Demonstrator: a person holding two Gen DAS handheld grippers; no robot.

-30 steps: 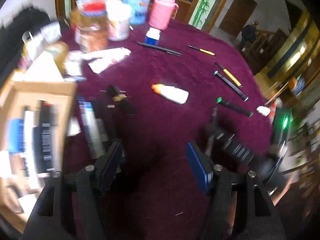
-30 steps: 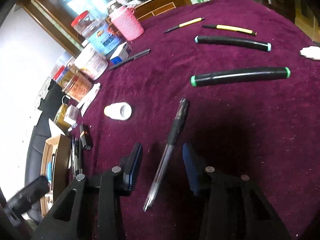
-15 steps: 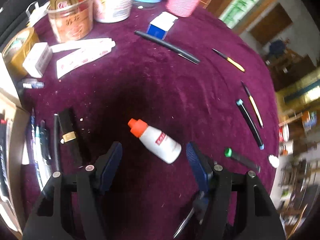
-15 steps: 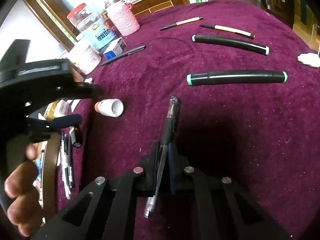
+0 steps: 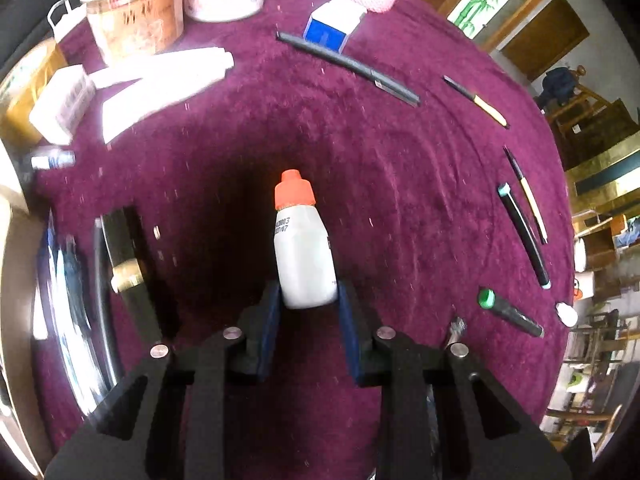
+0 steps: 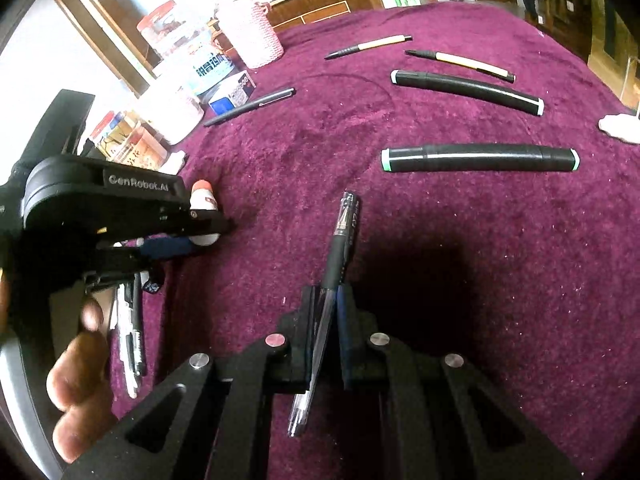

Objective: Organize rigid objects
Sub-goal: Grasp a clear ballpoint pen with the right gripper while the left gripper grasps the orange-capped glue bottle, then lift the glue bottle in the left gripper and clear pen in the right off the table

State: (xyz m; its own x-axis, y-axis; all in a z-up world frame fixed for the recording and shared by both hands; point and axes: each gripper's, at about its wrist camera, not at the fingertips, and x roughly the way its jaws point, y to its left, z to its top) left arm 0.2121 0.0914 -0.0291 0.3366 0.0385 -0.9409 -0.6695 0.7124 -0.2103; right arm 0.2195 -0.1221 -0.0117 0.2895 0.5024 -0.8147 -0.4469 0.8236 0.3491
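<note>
Stationery lies scattered across a maroon tabletop (image 5: 400, 184), with the sorted items gathered at its left edge and the unsorted ones strung out to the right.

Far left, left wrist view: a tray-like container (image 5: 16, 280) holds pens already collected, and a black bar with a gold band (image 5: 126, 268) lies just beside it on the cloth, probably because this edge serves as the collecting place. Jars and boxes (image 5: 136, 20) stand along the far rim, out of the working area.

Centre, same view: the left gripper (image 5: 308, 300) points steeply down at a small white bottle with an orange cap (image 5: 304, 256). The bottle lies on the cloth with its cap pointing away; its base sits between the two blue pads, which press on its flanks. The jaws have just been closing, and they now clamp the bottle's lower end. The hold is low on the body, so the capped end may sag on lifting.

Right, same view: black markers (image 5: 524, 236) and slim pens (image 5: 476, 98) lie well apart from the jaws, apparently awaiting collection.

Right wrist view: the right gripper (image 6: 326, 320) has its jaws together on a black gel pen (image 6: 332, 292), clamped near mid-length. The pen's dark grip end runs forward beyond the pads, and its clear end trails back under the gripper. A thick green-capped marker (image 6: 480, 158) lies beyond it, untouched.
</note>
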